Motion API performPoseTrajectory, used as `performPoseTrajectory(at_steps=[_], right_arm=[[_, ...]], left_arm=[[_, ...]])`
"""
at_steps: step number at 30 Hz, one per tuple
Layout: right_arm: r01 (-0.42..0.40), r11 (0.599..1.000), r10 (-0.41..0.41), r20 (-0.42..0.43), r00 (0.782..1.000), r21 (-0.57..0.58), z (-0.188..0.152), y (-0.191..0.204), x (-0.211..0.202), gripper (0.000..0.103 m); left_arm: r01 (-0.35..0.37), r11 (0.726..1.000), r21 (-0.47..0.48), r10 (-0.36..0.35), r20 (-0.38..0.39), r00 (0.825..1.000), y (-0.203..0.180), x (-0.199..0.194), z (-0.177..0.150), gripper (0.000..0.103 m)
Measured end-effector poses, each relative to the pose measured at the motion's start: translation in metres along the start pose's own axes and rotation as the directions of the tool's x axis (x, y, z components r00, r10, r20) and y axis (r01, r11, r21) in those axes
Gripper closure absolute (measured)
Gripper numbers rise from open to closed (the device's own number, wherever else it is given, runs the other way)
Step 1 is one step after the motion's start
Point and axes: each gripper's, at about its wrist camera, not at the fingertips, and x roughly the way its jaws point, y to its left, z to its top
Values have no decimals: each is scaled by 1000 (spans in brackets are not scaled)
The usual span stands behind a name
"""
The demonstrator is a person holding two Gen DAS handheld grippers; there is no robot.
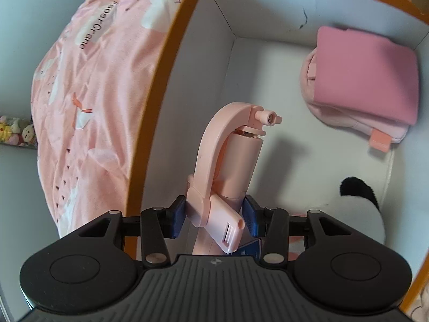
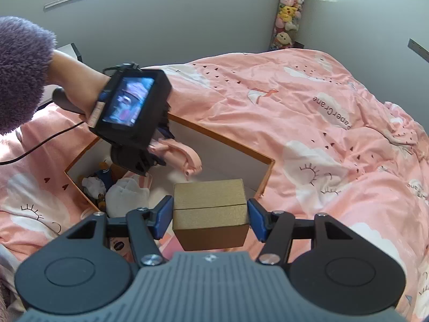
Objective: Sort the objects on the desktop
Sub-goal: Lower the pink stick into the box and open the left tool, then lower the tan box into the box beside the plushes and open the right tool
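Pink folding device [image 1: 230, 161] is clamped in the left hand-held gripper [image 1: 214, 214], over the orange-rimmed box [image 1: 161, 86]; lower it onto bare floor ahead. The right hand-held gripper [image 2: 210, 216] grips a gold box [image 2: 210, 209].

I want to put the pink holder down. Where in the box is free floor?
Free: the white floor between the box's orange-edged wall and the folded pink cloth, ahead of the pink holder. Crowded: the near end with the panda toy.
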Motion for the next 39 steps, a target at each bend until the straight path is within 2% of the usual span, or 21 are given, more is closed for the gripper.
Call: performPoseTrajectory(at_steps=[6, 9, 12, 16, 21, 25, 28, 31, 33, 35, 39], right_arm=[[-10, 1000, 10, -7, 1000, 15, 3, -3, 12, 42], [-16, 999, 17, -12, 1000, 27, 2, -4, 16, 42], [-21, 999, 21, -21, 1000, 28, 1, -2, 19, 42], [-22, 999, 23, -29, 999, 23, 2, -1, 25, 42], [-50, 998, 50, -20, 999, 35, 5, -2, 30, 42], [-112, 993, 113, -29, 993, 31, 9, 2, 40, 42], [-166, 986, 167, -56, 984, 14, 11, 7, 53, 42], [-221, 975, 220, -98, 971, -7, 14, 12, 71, 42], [-265, 964, 262, -131, 956, -12, 16, 13, 84, 42], [-310, 951, 303, -162, 939, -16, 18, 14, 97, 42], [-386, 920, 364, -227, 903, -63, 21, 22, 120, 42]], left_arm=[[38, 999, -3, -38, -26, 999, 2, 16, -2, 51], [82, 997, -13, -83, -46, 996, 1, 23, -5, 50], [71, 997, -1, -71, -38, 997, -2, 24, -8, 51], [17, 1000, 22, -17, -2, 1000, -1, 9, -11, 51], [56, 998, -30, -56, 11, 998, 8, -6, -21, 51], [80, 990, -115, -72, 66, 995, 8, -29, -34, 51], [120, 967, -226, -92, 131, 987, 10, -51, -42, 51], [213, 927, -308, -151, 211, 966, 14, -70, -51, 51], [273, 904, -329, -192, 259, 947, 12, -77, -56, 52], [311, 899, -308, -229, 273, 934, 3, -80, -58, 54], [315, 908, -275, -243, 266, 933, -18, -76, -60, 57]])
